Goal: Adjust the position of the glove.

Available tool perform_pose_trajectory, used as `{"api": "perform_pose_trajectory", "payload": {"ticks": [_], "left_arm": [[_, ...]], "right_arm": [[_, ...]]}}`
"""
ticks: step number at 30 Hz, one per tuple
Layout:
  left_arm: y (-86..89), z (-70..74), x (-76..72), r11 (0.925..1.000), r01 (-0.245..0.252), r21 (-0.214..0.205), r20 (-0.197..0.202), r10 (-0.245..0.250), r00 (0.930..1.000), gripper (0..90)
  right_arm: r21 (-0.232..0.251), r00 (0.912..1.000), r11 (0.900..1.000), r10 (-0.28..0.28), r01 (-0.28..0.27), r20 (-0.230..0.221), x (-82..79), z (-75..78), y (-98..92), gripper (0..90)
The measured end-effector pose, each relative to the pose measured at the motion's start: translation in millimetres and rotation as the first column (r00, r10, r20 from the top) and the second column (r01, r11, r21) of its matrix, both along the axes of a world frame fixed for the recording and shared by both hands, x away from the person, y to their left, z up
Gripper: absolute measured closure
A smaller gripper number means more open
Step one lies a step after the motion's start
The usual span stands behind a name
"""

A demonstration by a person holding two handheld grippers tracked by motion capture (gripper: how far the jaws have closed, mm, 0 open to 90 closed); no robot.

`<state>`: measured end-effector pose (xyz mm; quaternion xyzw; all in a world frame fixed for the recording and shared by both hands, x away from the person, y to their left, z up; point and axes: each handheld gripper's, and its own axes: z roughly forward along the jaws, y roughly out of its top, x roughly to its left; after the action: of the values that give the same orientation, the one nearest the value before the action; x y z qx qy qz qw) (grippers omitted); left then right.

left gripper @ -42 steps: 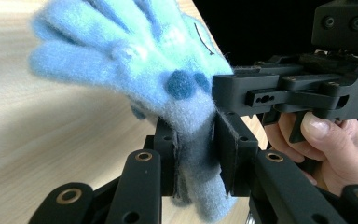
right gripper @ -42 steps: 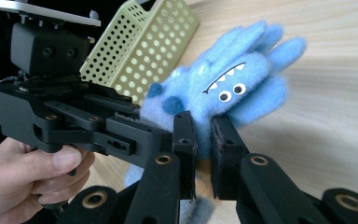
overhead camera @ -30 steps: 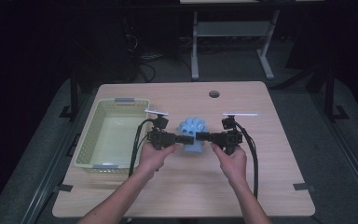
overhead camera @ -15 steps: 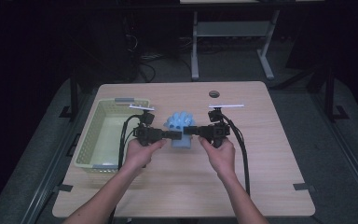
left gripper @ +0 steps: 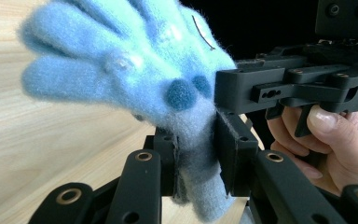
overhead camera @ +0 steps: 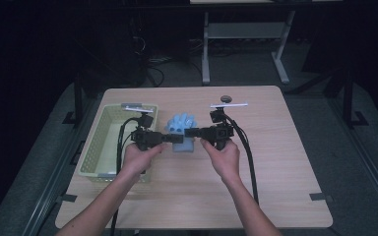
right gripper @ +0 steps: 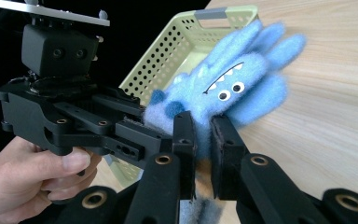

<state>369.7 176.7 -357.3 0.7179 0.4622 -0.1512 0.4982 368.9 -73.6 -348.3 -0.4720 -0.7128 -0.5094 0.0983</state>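
Clamping both tongs, left [overhead camera: 170, 138] and right [overhead camera: 191, 132], on blue glove [overhead camera: 182, 124], basket [overhead camera: 109, 143] at nine o'clock

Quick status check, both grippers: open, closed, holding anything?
Left gripper: closed on the blue glove.
Right gripper: closed on the same glove.

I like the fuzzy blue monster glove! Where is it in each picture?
High view: the blue glove sits mid-table, just right of the green basket.
Left gripper view: it spreads over the upper left, cuff pinched between the tongs.
Right gripper view: it is in the middle with its googly eyes showing, in front of the basket.
Shared landmark: the wooden table.
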Motion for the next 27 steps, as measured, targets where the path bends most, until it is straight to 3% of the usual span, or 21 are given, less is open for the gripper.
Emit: {"api": "perform_pose_trajectory", "payload": {"ticks": [27], "left_arm": [[50.3,0.9,-1.7,0.9984,-0.054,-0.014,0.006,0.054,0.9985,70.5]], "right_arm": [[-0.016,0.9983,0.9982,0.058,-0.058,0.004,13.9,5.7,51.8,81.6]]}}
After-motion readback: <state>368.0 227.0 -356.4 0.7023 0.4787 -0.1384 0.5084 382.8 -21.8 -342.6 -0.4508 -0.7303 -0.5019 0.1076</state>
